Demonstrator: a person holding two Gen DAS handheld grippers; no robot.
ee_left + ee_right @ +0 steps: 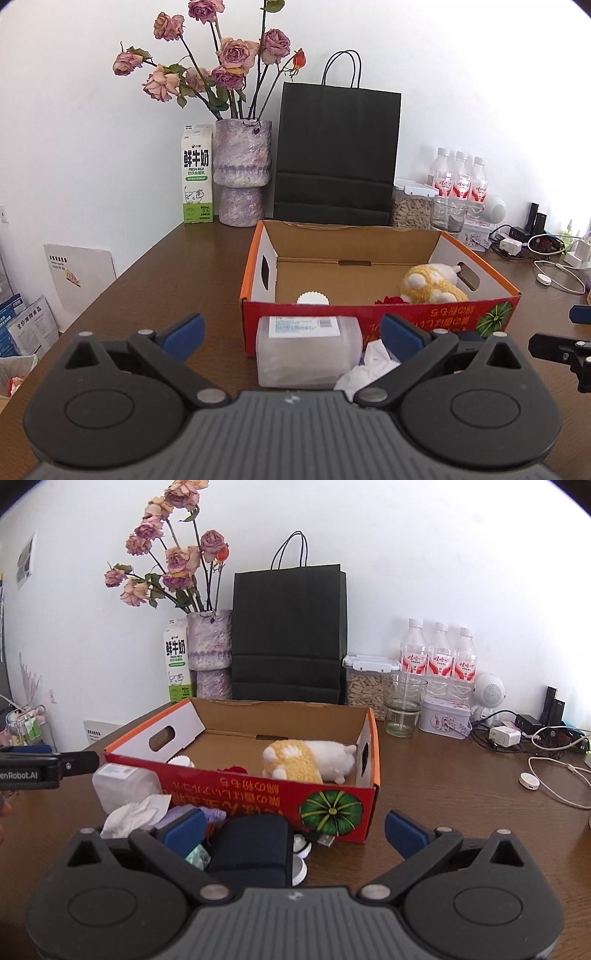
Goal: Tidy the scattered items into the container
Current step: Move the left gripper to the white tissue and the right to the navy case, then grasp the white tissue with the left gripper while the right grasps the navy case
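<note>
The cardboard box [380,254] stands open on the bench [155,288], already holding a plush toy [432,286], a white ribbed cap [313,297] and something red. Just outside the box's near red wall lies a frosted plastic tub [306,350] on its side, its long axis running along that wall, label up. It sits squarely between the fingers of the left tongs [291,334], which gape wide and grip nothing. A crumpled tissue [369,365] touches the tub's right end. The right tongs [293,832] also stand wide and empty over a dark blue pouch [255,849], beside the same wall. The left tongs look nearer the tub; closing across its short width seems the likely move.
</note>
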